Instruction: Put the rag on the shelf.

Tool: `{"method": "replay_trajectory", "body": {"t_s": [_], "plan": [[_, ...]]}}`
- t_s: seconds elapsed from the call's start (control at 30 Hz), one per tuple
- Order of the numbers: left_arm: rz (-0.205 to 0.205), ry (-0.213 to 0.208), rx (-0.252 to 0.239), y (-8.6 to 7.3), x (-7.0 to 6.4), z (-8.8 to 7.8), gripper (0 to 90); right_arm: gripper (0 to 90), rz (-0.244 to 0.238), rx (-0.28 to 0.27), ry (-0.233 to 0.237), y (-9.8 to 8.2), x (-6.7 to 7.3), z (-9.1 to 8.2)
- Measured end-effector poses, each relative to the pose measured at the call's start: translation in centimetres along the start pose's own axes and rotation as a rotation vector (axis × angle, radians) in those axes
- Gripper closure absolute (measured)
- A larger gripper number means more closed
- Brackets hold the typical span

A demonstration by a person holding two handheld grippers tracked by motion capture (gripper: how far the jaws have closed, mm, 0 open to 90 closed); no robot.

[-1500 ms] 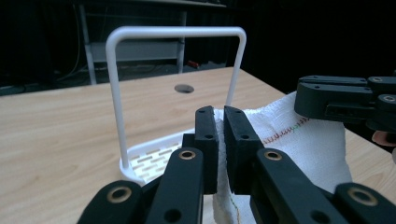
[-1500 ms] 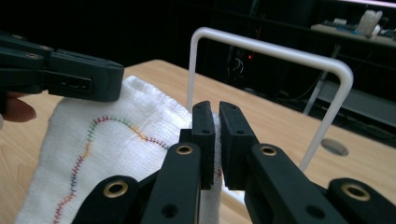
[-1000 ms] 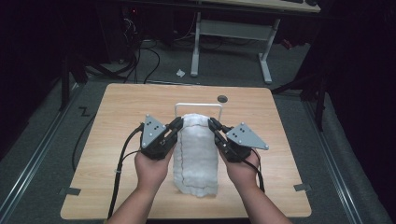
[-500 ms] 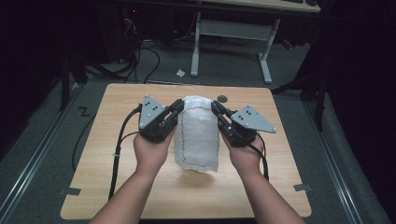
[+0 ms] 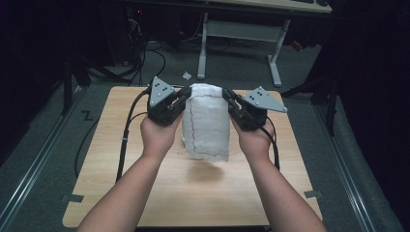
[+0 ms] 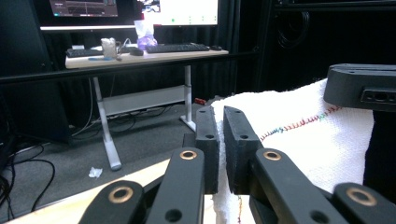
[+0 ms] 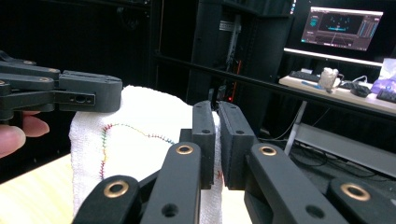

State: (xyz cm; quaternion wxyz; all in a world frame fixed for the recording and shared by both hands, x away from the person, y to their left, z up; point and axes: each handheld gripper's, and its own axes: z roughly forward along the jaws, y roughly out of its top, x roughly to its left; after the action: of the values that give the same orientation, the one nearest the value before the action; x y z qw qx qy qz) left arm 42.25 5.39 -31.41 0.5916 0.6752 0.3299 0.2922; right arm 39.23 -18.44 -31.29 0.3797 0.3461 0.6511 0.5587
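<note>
and here's the white towel (image 5: 207, 122) up in the air, hanging over the middle of the wooden table (image 5: 121, 193), a little toward its far edge, with its lower hem clear of the top and a soft shadow on the wood beneath it. the left gripper (image 5: 184, 98) has the towel's upper left corner, the right gripper (image 5: 227, 96) has the upper right corner, and the cloth drapes down between them in a loose folded panel. a line of coloured stitching runs down its face.

from the left gripper view, the left gripper (image 6: 223, 149) has its two black jaws pressed close with a strip of white terry pinched between them, so it's clamped on the towel (image 6: 299, 140). the other gripper's black body sits at the right edge, against the same cloth.

over in the right gripper view, same story: the right gripper (image 7: 217, 144) is squeezed onto the towel's (image 7: 140, 135) edge, jaws nearly meeting, fabric caught in the narrow slot. the left gripper reaches in from the left there, touching the towel's top corner, with fingertips (image 7: 11, 140) below it.

both hands are raised, the left hand (image 5: 157, 135) and right hand (image 5: 254, 140) just beside the towel on either side, black cables (image 5: 126, 140) trailing back toward the near edge. beyond the table stands a desk (image 6: 140, 53) with a keyboard (image 6: 177, 47) and lit monitors (image 7: 343, 25).
</note>
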Motion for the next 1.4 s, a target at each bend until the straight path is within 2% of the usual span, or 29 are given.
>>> {"method": "replay_trajectory", "body": {"t_s": [0.17,0.27,0.33,0.5,0.63,0.87,0.97,1.0,1.03,1.23,1.3,1.4], "plan": [[0.020,0.007,-0.003,0.8,0.5,1.2,85.2,85.9,0.006,-0.007,-0.003,0.7,-0.9,1.2],[0.014,0.005,0.004,1.3,1.1,2.1,85.2,85.9,0.011,-0.008,-0.004,1.0,-1.6,1.9],[-0.003,0.002,0.008,1.6,1.5,2.7,85.2,85.9,0.019,-0.012,-0.004,1.0,-1.8,2.1],[-0.006,0.008,0.016,1.9,2.3,3.9,85.2,85.9,0.036,-0.002,0.001,1.1,-3.0,3.3],[-0.047,0.003,0.015,2.1,3.7,5.2,85.2,85.9,0.100,-0.008,0.032,0.9,-4.1,4.6],[-0.051,0.018,0.017,2.4,4.4,6.6,85.2,85.9,0.092,0.004,0.021,1.1,-5.0,6.2],[-0.043,0.035,0.037,2.3,5.1,7.7,85.2,85.8,0.095,0.040,0.017,0.6,-5.8,7.6],[-0.043,0.035,0.037,2.3,5.1,7.7,85.2,85.8,0.095,0.040,0.017,0.6,-5.8,7.6],[-0.056,0.039,0.055,2.2,5.6,8.3,85.2,85.8,0.104,0.060,0.028,0.3,-6.2,8.3],[-0.067,0.043,0.094,1.6,6.1,10.0,85.1,85.9,0.116,0.120,0.005,-0.6,-7.1,10.0],[-0.084,0.037,0.133,0.8,6.3,11.0,85.0,85.9,0.126,0.149,-0.002,-1.0,-7.5,10.6],[-0.087,0.026,0.188,-0.3,6.5,12.0,84.9,85.9,0.106,0.189,-0.019,-1.6,-7.9,11.2]]}}
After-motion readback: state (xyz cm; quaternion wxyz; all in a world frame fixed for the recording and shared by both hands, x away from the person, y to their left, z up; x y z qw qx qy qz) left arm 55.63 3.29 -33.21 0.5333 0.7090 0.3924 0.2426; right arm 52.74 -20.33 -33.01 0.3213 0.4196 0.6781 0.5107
